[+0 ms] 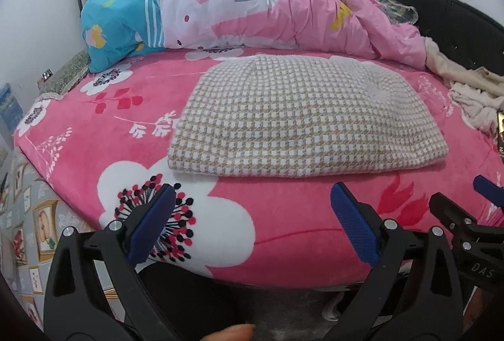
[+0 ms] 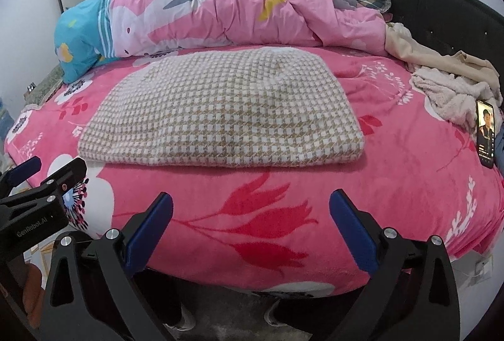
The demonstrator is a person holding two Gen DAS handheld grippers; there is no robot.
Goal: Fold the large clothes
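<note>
Checked garment (image 1: 201, 133) lying folded mid-bed (image 1: 283, 230), near front edge. Both grippers (image 1: 252, 224) (image 2: 250, 226) hovering wide open, empty. Fold looking finished; next, likely another garment.

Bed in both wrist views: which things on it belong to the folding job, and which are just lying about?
Job:
- checked garment, lying folded flat on the pink blanket
- left claw, open, empty
- right claw, open, empty

Lying about:
- pink quilt, bunched at the far side
- beige clothes, heaped by the headboard
- phone, screen lit
</note>
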